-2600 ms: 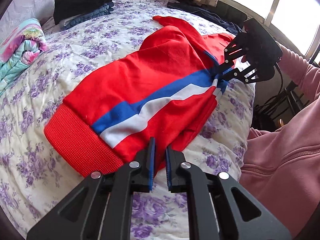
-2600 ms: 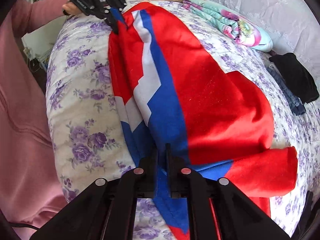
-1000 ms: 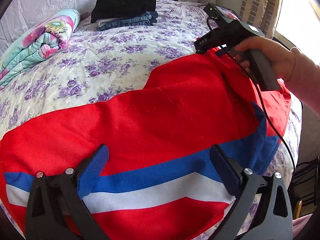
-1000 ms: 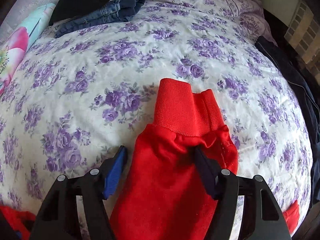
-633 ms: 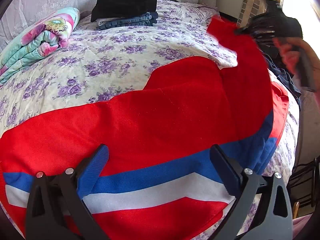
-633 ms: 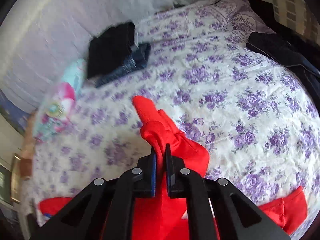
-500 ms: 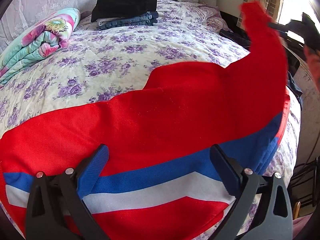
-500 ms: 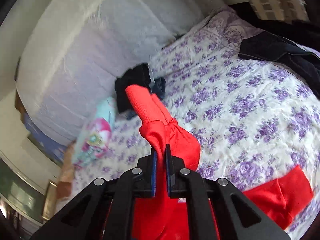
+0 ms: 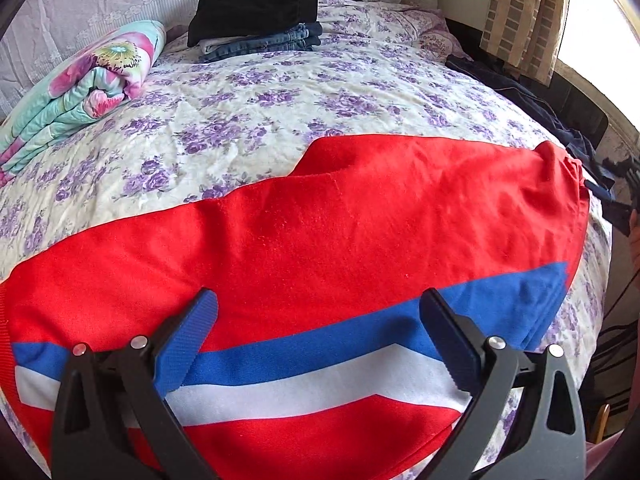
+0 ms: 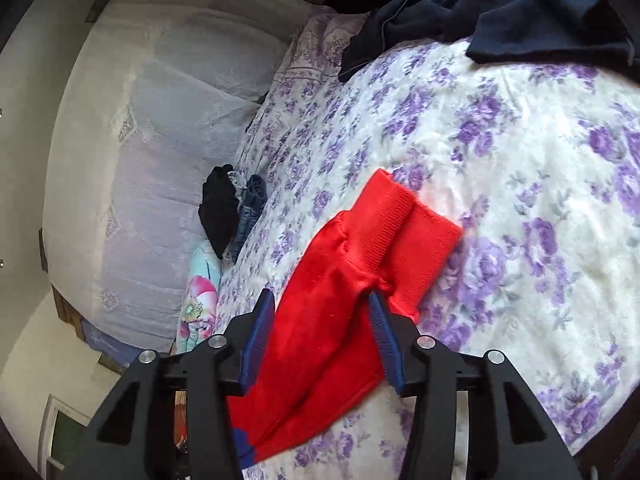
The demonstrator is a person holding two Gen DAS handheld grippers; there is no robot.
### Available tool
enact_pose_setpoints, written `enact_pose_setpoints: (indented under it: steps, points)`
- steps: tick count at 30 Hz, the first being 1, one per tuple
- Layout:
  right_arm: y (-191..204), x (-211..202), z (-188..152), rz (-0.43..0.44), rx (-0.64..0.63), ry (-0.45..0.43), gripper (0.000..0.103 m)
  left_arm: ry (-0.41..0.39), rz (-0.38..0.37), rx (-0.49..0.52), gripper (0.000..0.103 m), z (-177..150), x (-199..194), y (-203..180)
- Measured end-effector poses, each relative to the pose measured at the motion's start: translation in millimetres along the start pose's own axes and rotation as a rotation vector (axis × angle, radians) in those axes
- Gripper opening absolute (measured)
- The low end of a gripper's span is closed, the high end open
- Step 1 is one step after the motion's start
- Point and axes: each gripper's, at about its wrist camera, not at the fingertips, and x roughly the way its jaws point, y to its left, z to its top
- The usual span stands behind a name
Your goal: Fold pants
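Note:
The red pants [image 9: 340,220] with a blue and white side stripe lie across the floral bed, one leg laid over the other. My left gripper [image 9: 320,344] is open and hovers over the stripe near the waist end. In the right wrist view my right gripper [image 10: 320,332] is open, its fingers either side of the red leg [image 10: 340,320] just behind the ribbed cuffs [image 10: 400,232], which rest on the sheet. The right gripper also shows at the far right edge of the left wrist view [image 9: 618,200].
A rolled flowery blanket [image 9: 80,88] lies at the back left. A stack of folded dark clothes and jeans [image 9: 256,20] sits at the headboard. Dark navy clothes [image 10: 500,12] lie at the bed's far right edge. The floral sheet [image 9: 280,92] is bare behind the pants.
My right gripper carried the lifted leg cuff over and down onto the other leg, then opened and let it go. My left gripper stayed open and still.

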Motion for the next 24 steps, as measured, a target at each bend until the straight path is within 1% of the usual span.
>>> enact_pose_setpoints:
  steps: [4,5,6,7,8,10,12,13,15,17,18,19,20,21,22,23,24]
  points:
    - [3.5,34.5,10.2,-0.052,0.034,0.052,0.048,-0.002,0.036,0.019,0.099,-1.3,-0.1,-3.8]
    - [4.6,40.7,12.5,-0.068,0.024,0.056,0.047,-0.005,0.044,0.020,0.099,-1.5,-0.4,-4.0]
    - [10.7,41.8,13.9,-0.092,-0.013,0.052,0.042,-0.008,0.049,0.020,0.099,-1.8,-1.1,-3.8]
    - [20.5,40.4,16.4,-0.109,-0.070,0.042,0.021,-0.011,0.050,0.018,0.099,-1.9,-1.9,-3.6]
    - [31.9,32.3,16.4,-0.112,-0.133,0.018,0.011,-0.015,0.048,0.014,0.099,-2.1,-3.1,-2.9]
    - [43.8,17.7,16.4,-0.081,-0.178,-0.018,0.009,-0.021,0.033,0.006,0.099,-2.2,-4.9,-1.5]
    - [43.3,-2.1,12.5,-0.036,-0.182,-0.050,0.009,-0.025,0.012,0.000,0.099,-2.2,-6.1,-0.7]
    - [36.5,-8.8,11.0,-0.035,-0.176,-0.053,0.009,-0.023,0.006,0.003,0.099,-2.4,-5.7,-1.1]
    - [11.5,-8.1,5.1,-0.079,-0.126,-0.036,0.009,-0.020,0.007,0.019,0.099,-2.9,-5.3,-4.2]
    - [-22.6,0.7,-1.2,-0.132,-0.048,0.001,0.009,-0.013,0.001,0.040,0.099,-3.6,-4.6,-7.8]
    - [-35.3,3.5,-4.4,-0.120,-0.015,0.011,0.006,-0.007,-0.009,0.053,0.099,-4.1,-4.5,-9.9]
    - [-39.6,0.4,-6.4,-0.097,-0.008,0.008,0.006,-0.003,-0.016,0.065,0.099,-4.8,-4.8,-11.6]
    - [-36.1,-5.5,-7.4,-0.094,-0.013,0.008,0.011,0.002,-0.015,0.073,0.099,-5.5,-5.0,-12.8]
    - [-29.8,-13.5,-9.8,-0.104,-0.029,-0.002,0.013,0.009,-0.008,0.080,0.099,-6.1,-5.5,-14.3]
    - [-20.5,-21.8,-12.8,-0.119,-0.058,-0.022,0.021,0.013,-0.005,0.084,0.099,-6.4,-6.5,-15.3]
    - [-6.9,-30.7,-17.2,-0.147,-0.109,-0.048,0.029,0.016,-0.001,0.084,0.099,-7.0,-8.3,-16.3]
    - [14.6,-39.1,-23.5,-0.166,-0.198,-0.078,0.029,0.012,-0.002,0.078,0.099,-6.6,-12.3,-18.4]
